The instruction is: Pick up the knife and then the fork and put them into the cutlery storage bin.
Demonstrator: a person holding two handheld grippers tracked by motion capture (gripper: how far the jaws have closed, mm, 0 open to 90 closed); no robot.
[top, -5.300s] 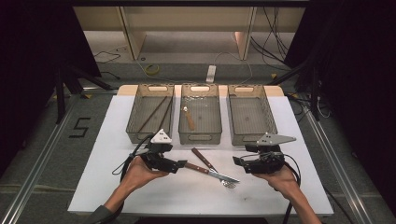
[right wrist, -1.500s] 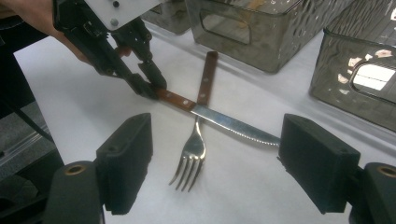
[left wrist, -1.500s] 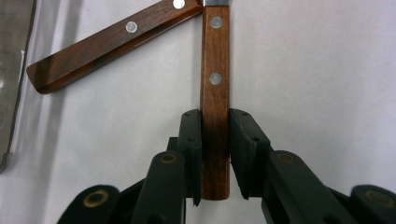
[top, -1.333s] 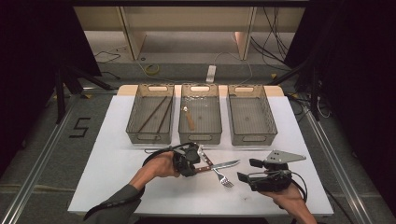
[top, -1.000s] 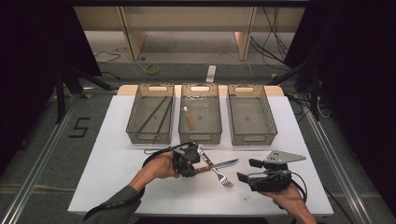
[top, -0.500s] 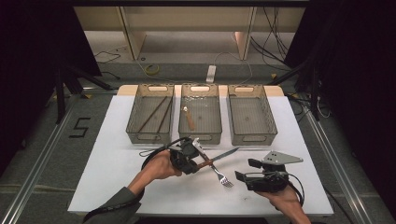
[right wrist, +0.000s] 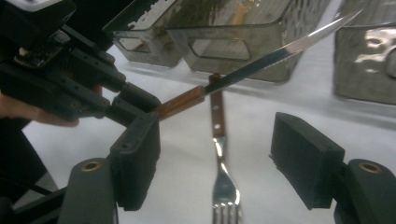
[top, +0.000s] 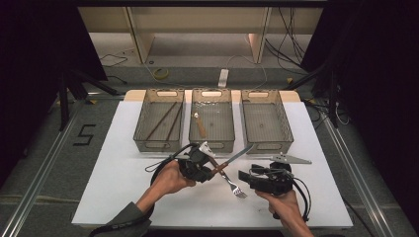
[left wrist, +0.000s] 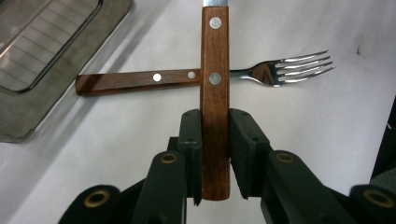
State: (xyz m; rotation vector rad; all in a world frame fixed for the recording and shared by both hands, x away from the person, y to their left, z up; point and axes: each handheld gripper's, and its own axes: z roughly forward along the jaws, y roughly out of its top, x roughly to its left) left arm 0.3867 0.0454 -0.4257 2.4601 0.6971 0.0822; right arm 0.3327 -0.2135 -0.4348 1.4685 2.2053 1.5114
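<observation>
Between the left gripper's pinching fingers sits the knife; right gripper's fingers spread.

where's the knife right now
The knife is clamped by its wooden handle in the left gripper, held above the fork on the white table, its blade pointing toward the middle basket.

Bright table, dark surround, slight blur
</observation>
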